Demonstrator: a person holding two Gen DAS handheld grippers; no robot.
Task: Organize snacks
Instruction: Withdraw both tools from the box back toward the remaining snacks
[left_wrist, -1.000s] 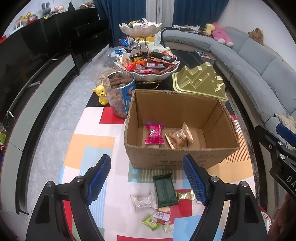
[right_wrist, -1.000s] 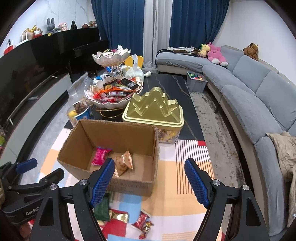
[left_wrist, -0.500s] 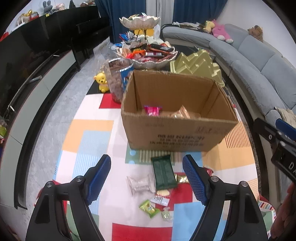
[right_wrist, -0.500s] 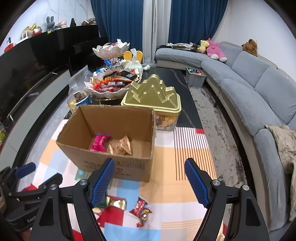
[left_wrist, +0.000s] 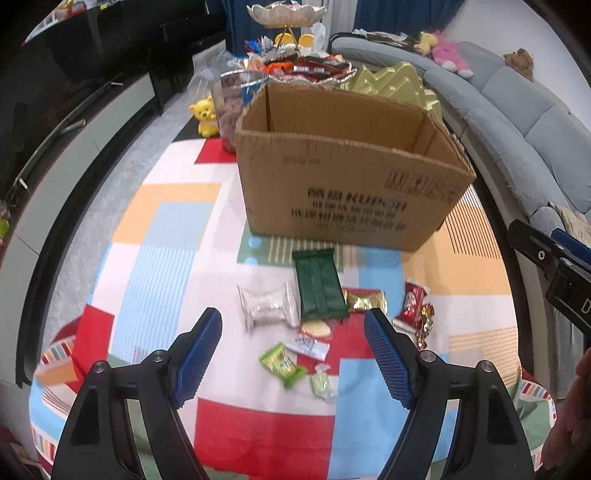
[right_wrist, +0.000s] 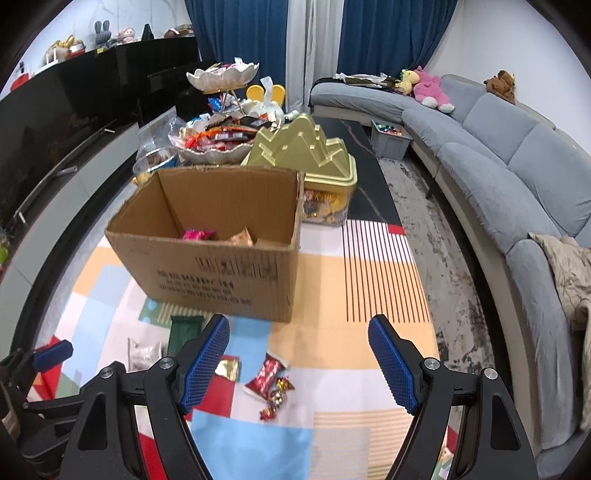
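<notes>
Pick-up step, judged: the left gripper (left_wrist: 293, 332), fingers released and empty, hangs over loose snacks on the patchwork-covered tabletop (left_wrist: 162, 236), with the clear-wrapped snack (left_wrist: 266, 307) and dark green packet (left_wrist: 320, 288) at its 12 o'clock, before the cardboard box (left_wrist: 351, 195). The right gripper (right_wrist: 299, 354), fingers likewise released and empty, has the red packet (right_wrist: 266, 376) at 7 o'clock; the next move calls for lowering onto one wrapper and clenching.

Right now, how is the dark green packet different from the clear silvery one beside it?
The dark green packet is opaque; the clear silvery packet is see-through. The green one is longer and reaches nearer the cardboard box; the silvery one is shorter, pinched at its middle. Both lie flat on the colourful mat.
</notes>
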